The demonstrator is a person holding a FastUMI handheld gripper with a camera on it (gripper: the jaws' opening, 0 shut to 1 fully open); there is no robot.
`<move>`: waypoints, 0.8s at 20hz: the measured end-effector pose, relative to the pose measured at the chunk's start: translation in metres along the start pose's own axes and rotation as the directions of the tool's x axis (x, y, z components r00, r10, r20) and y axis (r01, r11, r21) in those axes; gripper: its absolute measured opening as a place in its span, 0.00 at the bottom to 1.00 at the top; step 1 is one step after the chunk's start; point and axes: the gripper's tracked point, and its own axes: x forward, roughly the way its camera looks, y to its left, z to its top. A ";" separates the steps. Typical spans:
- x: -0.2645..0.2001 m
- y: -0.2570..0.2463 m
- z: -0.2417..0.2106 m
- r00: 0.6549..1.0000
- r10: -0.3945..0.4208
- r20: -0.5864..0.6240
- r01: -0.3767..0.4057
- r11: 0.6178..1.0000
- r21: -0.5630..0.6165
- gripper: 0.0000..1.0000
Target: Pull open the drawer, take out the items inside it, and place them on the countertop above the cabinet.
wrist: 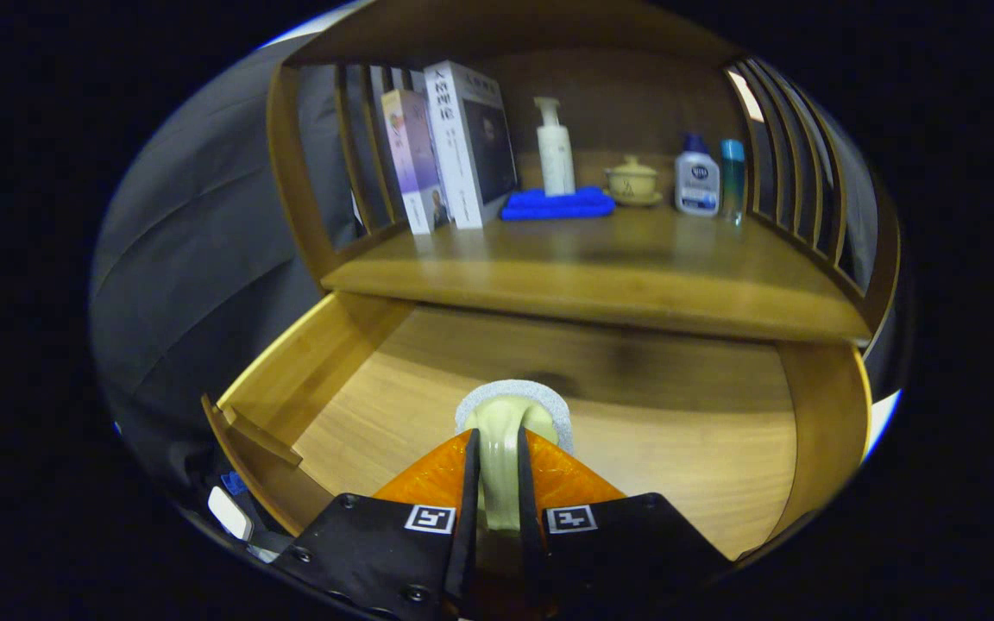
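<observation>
You had the gripper [499,483] clenched on a pale cream, glossy curved item with a grey gritty rim [510,414], both fingers pressing its narrow neck, presumably so it would not swing once raised. It hung over the floor of the open wooden drawer [635,414], the wooden countertop [600,267] lying just beyond. White boxed books [467,142] bore lettering too small to read; the white bottle with a blue cap [696,181] likewise.

The open drawer [324,345] lies below the counter [600,267], where books [454,147] stand left, a pump bottle [555,147] on a folded cloth [557,205] centre, a lidded cup [632,179] and two bottles [697,177] right.
</observation>
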 end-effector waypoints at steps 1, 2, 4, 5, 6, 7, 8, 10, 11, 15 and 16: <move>-0.006 -0.001 0.009 0.999 -0.009 0.035 0.009 1.000 -0.011 0.24; -0.011 -0.002 0.021 0.997 -0.018 0.076 0.020 1.000 -0.016 0.24; -0.023 -0.006 0.040 0.990 -0.036 0.136 0.039 0.999 -0.021 0.24; -0.029 -0.006 0.048 0.986 -0.038 0.162 0.041 0.999 -0.016 0.24; -0.034 -0.005 0.057 0.982 -0.035 0.184 0.038 0.999 -0.010 0.24; -0.040 -0.006 0.067 0.977 -0.036 0.212 0.038 0.999 -0.003 0.24; -0.045 -0.006 0.076 0.971 -0.039 0.235 0.040 0.999 -0.003 0.24; -0.052 -0.007 0.093 0.958 -0.045 0.282 0.049 0.999 -0.006 0.24; -0.054 -0.007 0.100 0.954 -0.047 0.298 0.051 0.999 -0.005 0.24; -0.052 -0.016 0.136 0.933 -0.070 0.352 0.057 0.997 0.046 0.24; -0.049 -0.020 0.147 0.929 -0.073 0.363 0.056 0.997 0.056 0.24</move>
